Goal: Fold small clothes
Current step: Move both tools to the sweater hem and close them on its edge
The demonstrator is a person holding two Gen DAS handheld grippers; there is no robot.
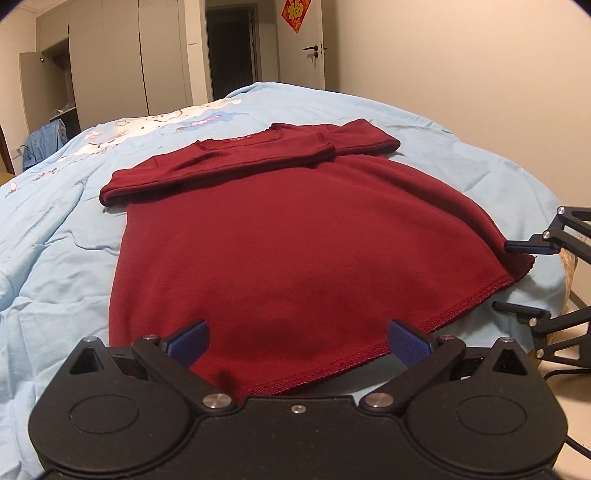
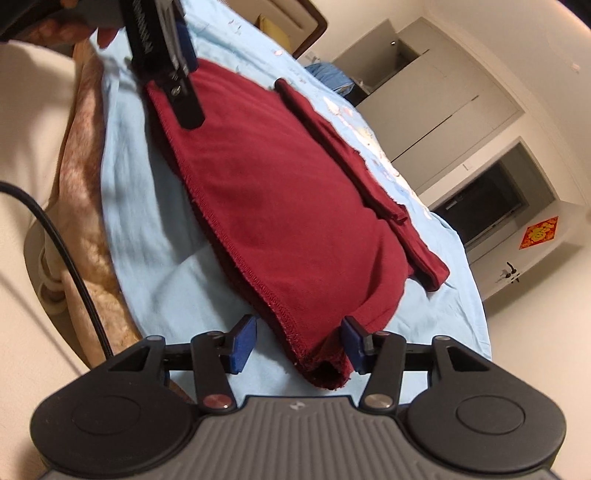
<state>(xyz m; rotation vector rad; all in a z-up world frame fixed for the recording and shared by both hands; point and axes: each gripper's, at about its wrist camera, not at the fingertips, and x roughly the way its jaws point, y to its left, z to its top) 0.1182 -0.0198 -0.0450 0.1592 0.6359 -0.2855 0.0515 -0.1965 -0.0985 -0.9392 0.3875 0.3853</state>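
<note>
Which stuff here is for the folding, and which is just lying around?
For the folding:
red shirt, sleeves already folded in
left gripper, open
right gripper, open at the hem corner

Just there:
blue bedsheet
wardrobe
red door decoration

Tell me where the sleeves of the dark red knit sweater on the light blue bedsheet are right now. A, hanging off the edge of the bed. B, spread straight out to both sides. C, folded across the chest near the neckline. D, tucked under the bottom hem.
C: both sleeves of the dark red knit sweater lie folded across its upper part, just below the neckline, on the light blue bedsheet.
</note>
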